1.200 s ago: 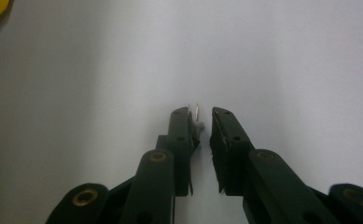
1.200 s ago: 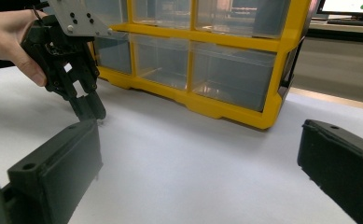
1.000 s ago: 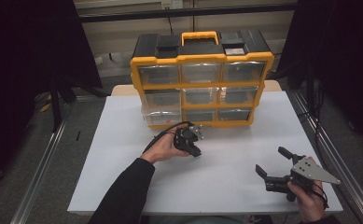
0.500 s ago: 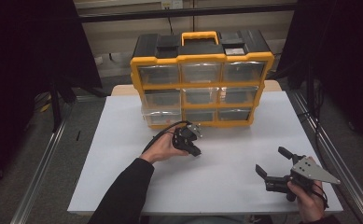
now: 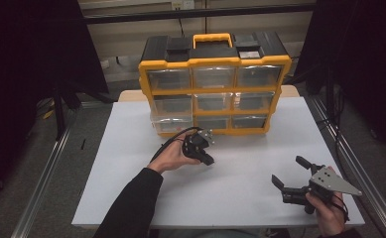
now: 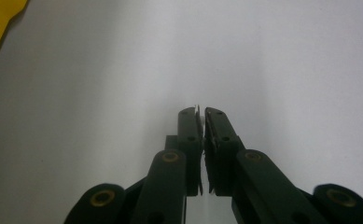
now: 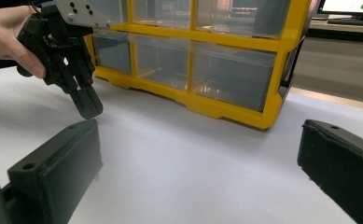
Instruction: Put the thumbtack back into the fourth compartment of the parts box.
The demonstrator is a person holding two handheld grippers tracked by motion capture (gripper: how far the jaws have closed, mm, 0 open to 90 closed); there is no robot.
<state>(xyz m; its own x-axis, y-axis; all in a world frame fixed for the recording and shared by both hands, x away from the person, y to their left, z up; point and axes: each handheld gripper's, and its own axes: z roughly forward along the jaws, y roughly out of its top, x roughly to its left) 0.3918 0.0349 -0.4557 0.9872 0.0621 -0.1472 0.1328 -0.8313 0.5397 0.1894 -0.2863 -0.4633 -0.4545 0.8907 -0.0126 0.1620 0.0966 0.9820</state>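
White worktop under dim light. Right tool nearest, jaws wide apart, nothing held. Left tool just before organiser, jaws pinched on small white piece. Slip risked: hold thin, at very tips.

High view looks down; both tongs views sit low, sharing the table.

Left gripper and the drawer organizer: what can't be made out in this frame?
- Left gripper: jaws nearly closed on a thin pale sliver; too small to identify in the left gripper view, hidden by the hand in the high view.
- Drawer organizer: drawer contents unreadable; high view too dim, clear fronts glare in the right gripper view.
- Right gripper: jaws wide apart, cut off by the frame's edges.
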